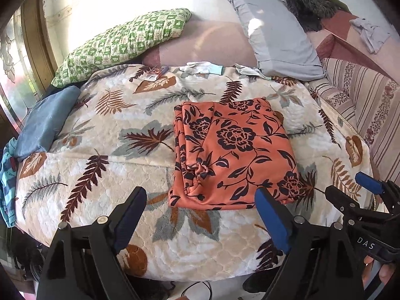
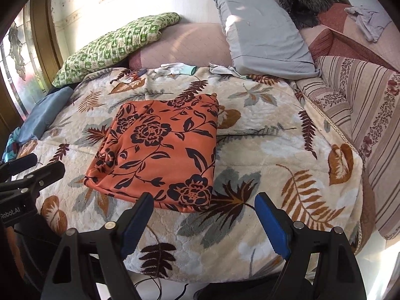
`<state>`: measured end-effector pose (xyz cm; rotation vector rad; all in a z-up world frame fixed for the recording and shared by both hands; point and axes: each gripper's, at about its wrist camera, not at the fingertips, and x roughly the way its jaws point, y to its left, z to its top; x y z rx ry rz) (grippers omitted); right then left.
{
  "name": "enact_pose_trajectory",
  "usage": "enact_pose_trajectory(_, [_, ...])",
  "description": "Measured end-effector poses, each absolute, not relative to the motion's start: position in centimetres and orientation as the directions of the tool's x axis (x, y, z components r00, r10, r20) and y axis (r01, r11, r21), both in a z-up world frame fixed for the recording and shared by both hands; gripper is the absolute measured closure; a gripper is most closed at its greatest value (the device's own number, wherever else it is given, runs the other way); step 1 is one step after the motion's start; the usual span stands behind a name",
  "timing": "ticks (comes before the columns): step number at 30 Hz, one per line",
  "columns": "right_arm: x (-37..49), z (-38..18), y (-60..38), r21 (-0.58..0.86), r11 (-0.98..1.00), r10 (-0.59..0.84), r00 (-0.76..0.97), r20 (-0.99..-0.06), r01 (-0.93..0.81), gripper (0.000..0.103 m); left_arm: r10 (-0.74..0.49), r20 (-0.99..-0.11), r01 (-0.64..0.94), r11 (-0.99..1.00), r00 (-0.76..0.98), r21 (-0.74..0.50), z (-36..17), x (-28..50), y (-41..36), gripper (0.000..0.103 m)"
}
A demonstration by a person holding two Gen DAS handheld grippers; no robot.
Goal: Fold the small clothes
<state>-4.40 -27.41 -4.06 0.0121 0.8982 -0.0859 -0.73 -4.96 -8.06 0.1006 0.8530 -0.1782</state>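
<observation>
- The left gripper (image 1: pixel 201 215) has black triangular plastic arms with blue pads on the fingertips (image 1: pixel 272 221)
- Silver round rivets sit on each arm
- The right gripper (image 2: pixel 203 221) is built alike: black frame, blue pads, silver rivets
- White lettering reads "DAS" on one handle and "Robot.AI" on the other

We see smooth orange floral cloth (image 1: pixel 232 155) on a plush, quilted blanket (image 1: pixel 100 187); at lower frame, matt black plastic fingers (image 1: pixel 130 212) with blue rubbery pads (image 1: pixel 272 220).
</observation>
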Motion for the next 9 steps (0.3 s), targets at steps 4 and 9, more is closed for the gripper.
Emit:
enact_pose_trajectory(4, [-4.07, -3.94, -27.12, -0.033, 0.997, -0.071, 0.623, -0.779, 0.072, 0.018, -0.137, -0.748, 0.201, 0.979, 0.649, -0.004, -7.84, -0.73, -4.64, 0.005])
enact_pose_trajectory(9, [-4.05, -4.02, -26.85, -0.033, 0.997, -0.068, 0.622, -0.780, 0.068, 0.018, -0.139, -0.737, 0.202, 0.979, 0.662, -0.003, -7.60, -0.63, -4.75, 0.005])
